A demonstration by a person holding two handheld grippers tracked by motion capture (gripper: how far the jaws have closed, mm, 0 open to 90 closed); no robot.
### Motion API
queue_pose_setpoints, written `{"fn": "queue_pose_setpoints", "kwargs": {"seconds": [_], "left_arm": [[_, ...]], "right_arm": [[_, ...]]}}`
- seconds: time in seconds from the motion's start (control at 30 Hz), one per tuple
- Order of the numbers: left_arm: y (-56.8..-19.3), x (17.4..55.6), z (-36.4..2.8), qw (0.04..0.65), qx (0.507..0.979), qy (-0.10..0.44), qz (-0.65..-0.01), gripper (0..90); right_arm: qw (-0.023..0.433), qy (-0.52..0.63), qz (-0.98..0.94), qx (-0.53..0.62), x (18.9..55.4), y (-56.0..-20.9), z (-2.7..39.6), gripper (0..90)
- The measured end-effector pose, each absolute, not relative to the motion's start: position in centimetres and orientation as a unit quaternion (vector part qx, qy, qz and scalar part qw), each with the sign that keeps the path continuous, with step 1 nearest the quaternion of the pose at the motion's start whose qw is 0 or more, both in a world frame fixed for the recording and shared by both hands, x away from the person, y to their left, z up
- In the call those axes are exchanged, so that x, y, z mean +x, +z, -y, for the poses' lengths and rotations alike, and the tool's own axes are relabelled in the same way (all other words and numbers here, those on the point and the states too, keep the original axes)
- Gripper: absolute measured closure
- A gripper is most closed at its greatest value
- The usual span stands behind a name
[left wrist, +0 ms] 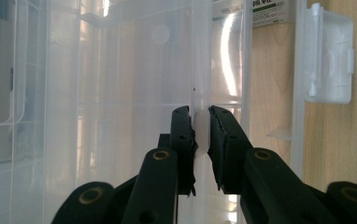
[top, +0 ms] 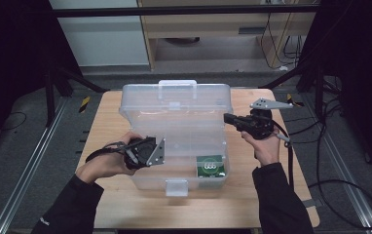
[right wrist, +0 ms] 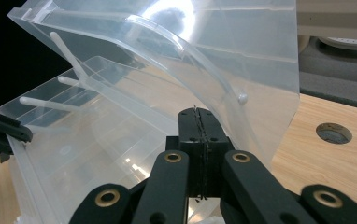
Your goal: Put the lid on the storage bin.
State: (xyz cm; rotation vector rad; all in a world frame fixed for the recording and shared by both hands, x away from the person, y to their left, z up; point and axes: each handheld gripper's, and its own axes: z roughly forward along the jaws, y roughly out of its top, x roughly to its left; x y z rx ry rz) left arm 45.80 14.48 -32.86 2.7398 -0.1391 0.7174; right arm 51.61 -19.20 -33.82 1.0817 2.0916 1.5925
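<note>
Clear plastic case (top: 174, 141) sits mid-bench (top: 111, 200), left tool (top: 147, 151) clamped on its side wall, presumably to steady it, while right tool (top: 230, 118), jaws pressed together, meets the raised lid (top: 174, 100) edge.
</note>
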Motion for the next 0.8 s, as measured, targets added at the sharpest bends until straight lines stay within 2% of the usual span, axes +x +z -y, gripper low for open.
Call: {"fn": "queue_pose_setpoints", "kwargs": {"seconds": [0.1,0.37,0.5,0.8], "left_arm": [[-32.9,45.9,-14.4,0.156,0.954,0.252,0.046,77.3],[-33.5,46.0,-14.2,0.193,0.95,0.244,0.029,61.3],[-33.6,46.2,-14.3,0.213,0.945,0.246,0.012,54.4],[-33.5,46.2,-14.6,0.256,0.939,0.228,-0.023,50.4]], "right_arm": [[0.145,0.557,-0.727,0.375,51.4,-33.9,19.3,89.0],[0.139,0.557,-0.728,0.374,51.0,-34.4,19.5,87.2],[0.135,0.558,-0.728,0.374,50.8,-34.4,19.8,90.0],[0.126,0.556,-0.733,0.371,50.5,-34.6,19.9,90.0]]}}
